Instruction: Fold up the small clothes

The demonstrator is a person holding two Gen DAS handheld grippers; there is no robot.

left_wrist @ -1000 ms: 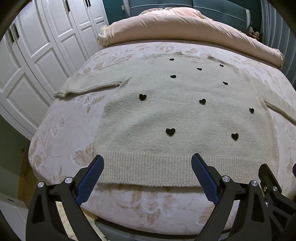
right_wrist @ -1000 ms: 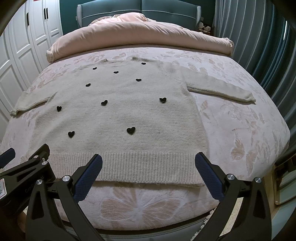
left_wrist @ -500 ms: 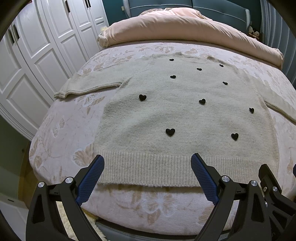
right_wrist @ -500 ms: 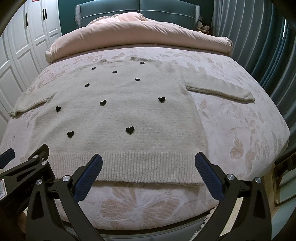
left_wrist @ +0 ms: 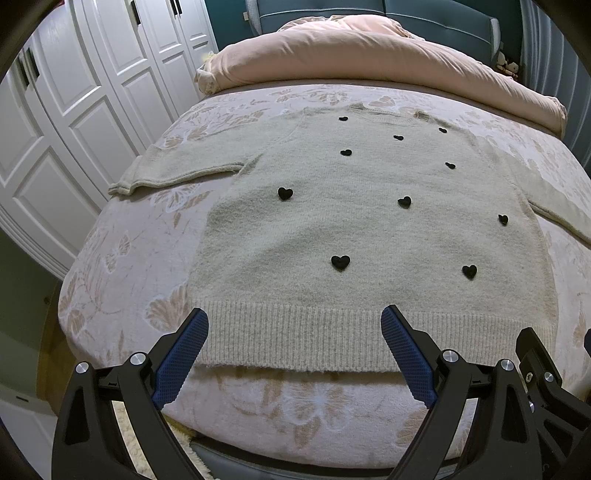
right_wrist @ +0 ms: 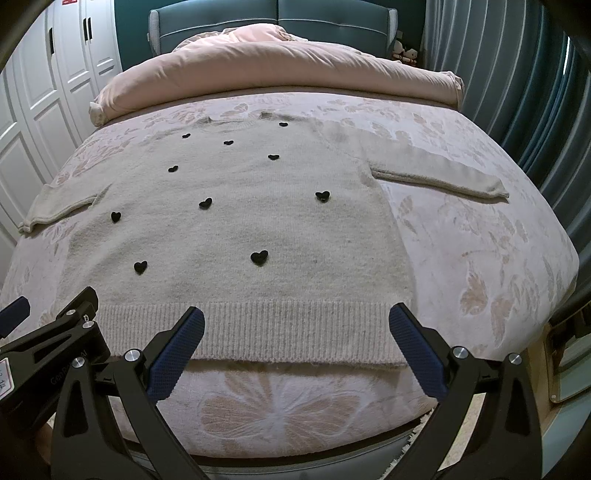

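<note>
A cream knitted sweater [left_wrist: 354, 229] with small black hearts lies flat, face up, on the bed, both sleeves spread out to the sides; it also shows in the right wrist view [right_wrist: 236, 229]. Its ribbed hem [left_wrist: 303, 339] faces me. My left gripper [left_wrist: 295, 332] is open and empty, hovering over the left half of the hem. My right gripper [right_wrist: 295, 328] is open and empty over the right half of the hem [right_wrist: 258, 332]. The right gripper's body shows at the left wrist view's lower right edge [left_wrist: 546, 384].
The bed [right_wrist: 480, 258] has a pink floral cover. A rolled pink duvet [right_wrist: 280, 70] lies across the head end before a teal headboard [right_wrist: 277, 18]. White wardrobe doors [left_wrist: 74, 122] stand to the left, grey-blue curtains [right_wrist: 535, 92] to the right.
Almost nothing: both grippers stay open over the hem, with only a very slight shift of view.
</note>
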